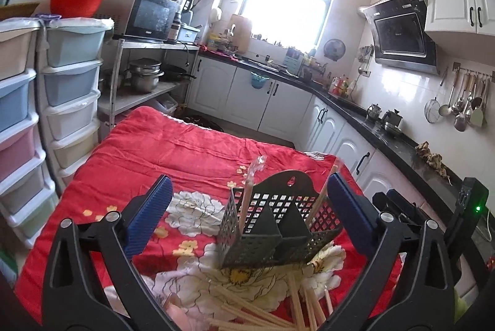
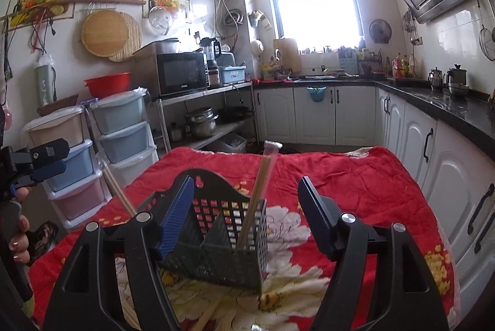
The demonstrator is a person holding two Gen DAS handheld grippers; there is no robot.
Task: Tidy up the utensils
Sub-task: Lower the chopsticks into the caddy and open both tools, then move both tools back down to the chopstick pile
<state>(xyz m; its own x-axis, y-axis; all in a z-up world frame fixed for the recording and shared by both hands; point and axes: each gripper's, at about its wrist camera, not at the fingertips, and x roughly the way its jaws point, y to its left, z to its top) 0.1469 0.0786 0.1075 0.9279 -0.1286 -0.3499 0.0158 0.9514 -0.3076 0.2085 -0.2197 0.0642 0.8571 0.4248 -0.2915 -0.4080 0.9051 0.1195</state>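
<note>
Chopsticks (image 1: 263,312) lie loose in a fan on the red floral cloth (image 1: 185,151) over the worktop, at six o'clock from the dark perforated caddy (image 1: 272,225), which stands upright near the cloth's middle. One wrapped pair (image 2: 258,201) already stands in the caddy's right compartment; another pair (image 1: 323,194) leans at its far right corner in the left view, though which compartment it sits in I cannot tell.

Both sets of tongs stand apart and empty: the left tongs (image 1: 247,222) gape wide around the caddy without touching it, the right tongs (image 2: 247,216) are open too, one blue pad in front of the caddy's left wall.

As I judge it, the next pick comes from the loose fan. Better to drop low, take one pair near its middle so it stays level, then tip it upright over an open compartment, keeping clear of the caddy's wall so it does not topple.
</note>
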